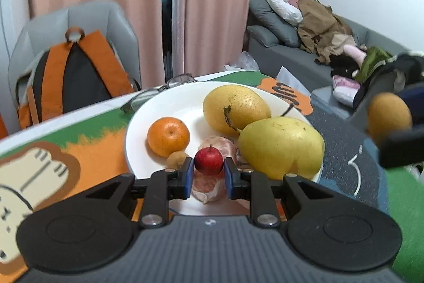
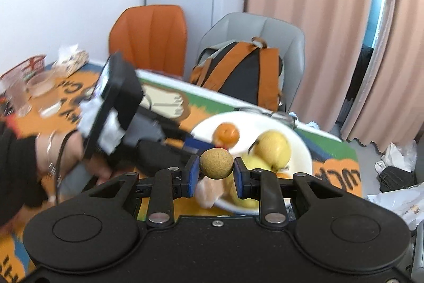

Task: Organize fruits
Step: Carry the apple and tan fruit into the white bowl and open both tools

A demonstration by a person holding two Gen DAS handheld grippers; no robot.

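Orange-and-black backpack on grey chair at far left, behind worktop with green-and-orange printed covering. Round white plate on worktop: small orange mandarin, two yellow pears, peeled segmented citrus. Left tool clamped on small red apple, low over plate's near part. Right tool clamped on small round tan-brown fruit, held above plate's near edge.
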